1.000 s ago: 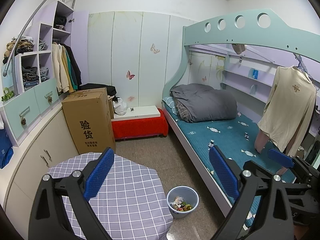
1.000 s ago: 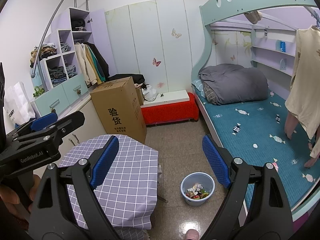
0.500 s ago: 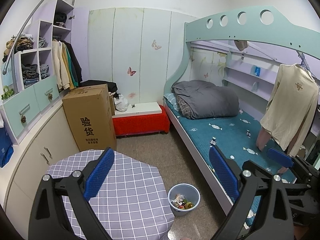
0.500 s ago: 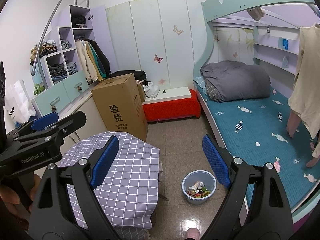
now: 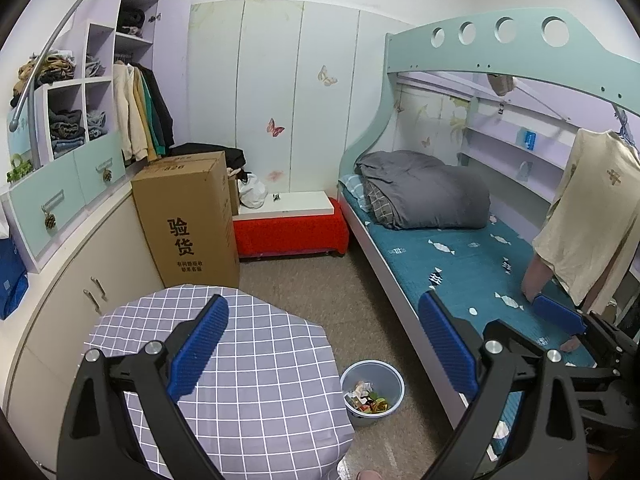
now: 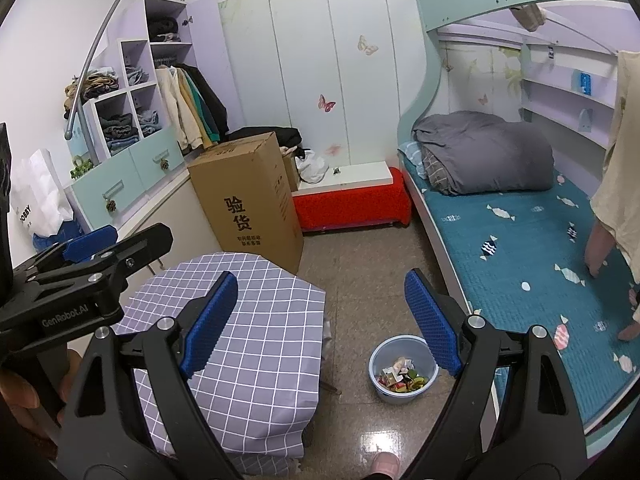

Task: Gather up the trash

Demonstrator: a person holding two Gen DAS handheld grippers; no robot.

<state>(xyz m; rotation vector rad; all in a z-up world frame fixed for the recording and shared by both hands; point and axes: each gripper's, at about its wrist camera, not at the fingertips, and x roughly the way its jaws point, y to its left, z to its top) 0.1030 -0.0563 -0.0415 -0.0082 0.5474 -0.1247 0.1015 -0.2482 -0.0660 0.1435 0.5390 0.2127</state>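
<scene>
Both views are seen to have pulled back and risen slightly over the last second: the bin sits a little lower and nearer the frame centre than it did, and more of the checked cloth is taken in.

Nearest the cameras, the left gripper (image 5: 322, 354) is held with its 2 blue pads spread wide and nothing between them; the right gripper (image 6: 320, 322) is likewise spread wide and empty. Each is glimpsed at the edge of the other's view, so the 2 are carried side by side, well above the floor.

Just below and ahead, the table with the checked cloth (image 5: 256, 364) fills the left of both views, and no loose rubbish can be made out on it.

Beyond its right edge, the small blue bin (image 6: 402, 368) stands upright on the tiled floor, between the table and the bunk bed (image 5: 472, 268). It is already partly filled with the wrappers and scraps (image 6: 402, 376). From either gripper it lies forward, downward and to the right, its mouth facing up. The right gripper is judged the nearer, since the bin falls under its right pad.

Farther off, a cardboard box (image 5: 192, 216) and a red bench (image 5: 288, 232) are seen against the wall. No stray trash on the floor can be told at this range.
</scene>
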